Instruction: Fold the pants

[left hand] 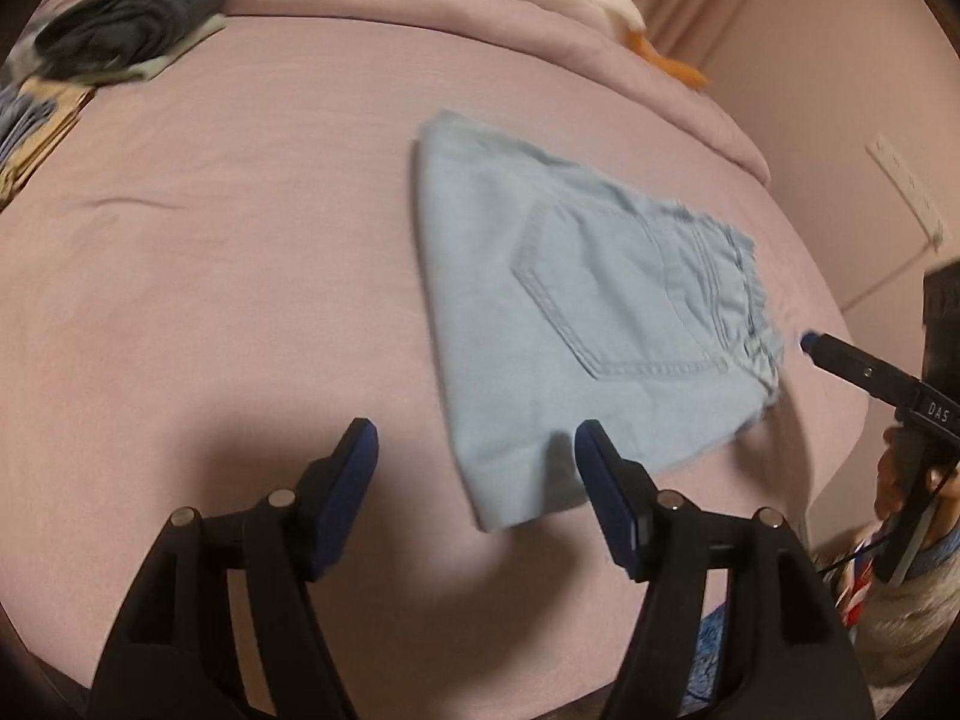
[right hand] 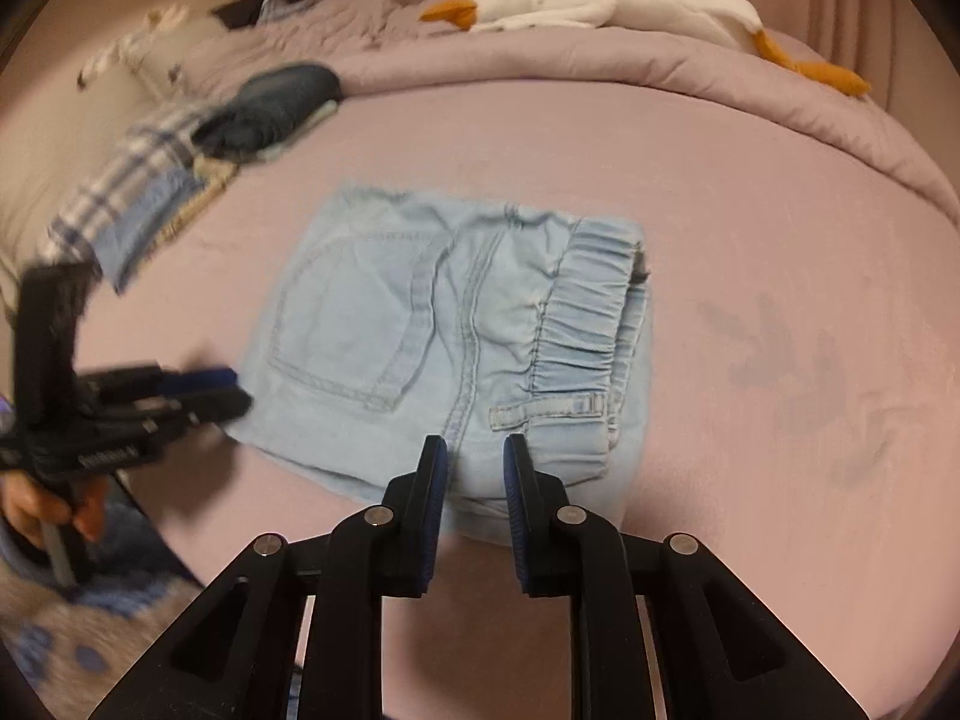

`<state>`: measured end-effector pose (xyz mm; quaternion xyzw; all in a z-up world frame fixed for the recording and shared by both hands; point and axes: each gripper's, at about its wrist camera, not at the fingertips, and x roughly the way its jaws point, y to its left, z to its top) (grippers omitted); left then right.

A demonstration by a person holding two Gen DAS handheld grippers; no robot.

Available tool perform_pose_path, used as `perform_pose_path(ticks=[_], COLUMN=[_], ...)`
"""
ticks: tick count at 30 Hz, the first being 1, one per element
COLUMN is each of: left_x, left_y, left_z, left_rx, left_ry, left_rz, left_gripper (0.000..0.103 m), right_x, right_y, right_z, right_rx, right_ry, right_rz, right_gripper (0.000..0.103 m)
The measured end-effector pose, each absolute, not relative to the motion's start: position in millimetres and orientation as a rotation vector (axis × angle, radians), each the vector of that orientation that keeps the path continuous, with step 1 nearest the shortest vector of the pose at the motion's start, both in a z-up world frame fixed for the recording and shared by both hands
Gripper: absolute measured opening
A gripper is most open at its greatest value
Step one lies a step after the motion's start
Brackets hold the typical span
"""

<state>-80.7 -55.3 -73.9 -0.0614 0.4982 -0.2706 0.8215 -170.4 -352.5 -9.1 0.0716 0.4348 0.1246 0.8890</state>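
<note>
Light-blue denim pants [left hand: 570, 312] lie folded into a small flat bundle on the pink bed sheet, back pocket up. In the right wrist view the pants [right hand: 420, 330] show their gathered elastic waistband [right hand: 585, 312] on the right side. My left gripper [left hand: 475, 438] hovers open over the near corner of the bundle, jaws wide apart, gripping nothing. My right gripper [right hand: 474, 447] stands at the near edge of the bundle with a narrow gap between its pads and no cloth pinched. Each gripper shows in the other's view: left gripper [right hand: 237, 393], right gripper [left hand: 807, 343], both beside the pants' edges.
A stack of folded clothes [left hand: 132, 18] sits at the far left of the bed, with a plaid piece [right hand: 132, 192] near it. A white plush goose [right hand: 600, 0] lies on the rolled quilt [right hand: 660, 72] at the back. The bed sheet [left hand: 210, 270] spreads left of the pants.
</note>
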Motion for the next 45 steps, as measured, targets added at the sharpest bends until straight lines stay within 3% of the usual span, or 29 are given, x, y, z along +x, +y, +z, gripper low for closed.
perform_pose_path(ticks=[2,3,8,16,45], left_x=[-75,-73,-56,-43,-25], left_y=[-50,-50,-53,-70,-98], left_z=[-74,-74,-80,-80,-82], left_rx=[-0.173,-0.198,-0.341,-0.347,-0.238], left_ry=[1.073,1.085,1.167,1.191,1.178], left_rz=[-0.585,-0.598,-0.680,-0.699,-0.727], left_gripper=[0.068,0.068,0.068,0.068,0.071], right_x=[-171,-171,-167,-152,-110], right_y=[-363,-371,-408,-429,-405], right_z=[-8,-8,-25,-70,-63], right_rx=[0.211,0.239,0.486,0.770,0.636], right_ry=[0.887,0.878,0.887,1.004,1.043], right_rz=[0.231,0.207,0.205,0.266,0.328], right_gripper=[0.077,0.080,0.080,0.080,0.080])
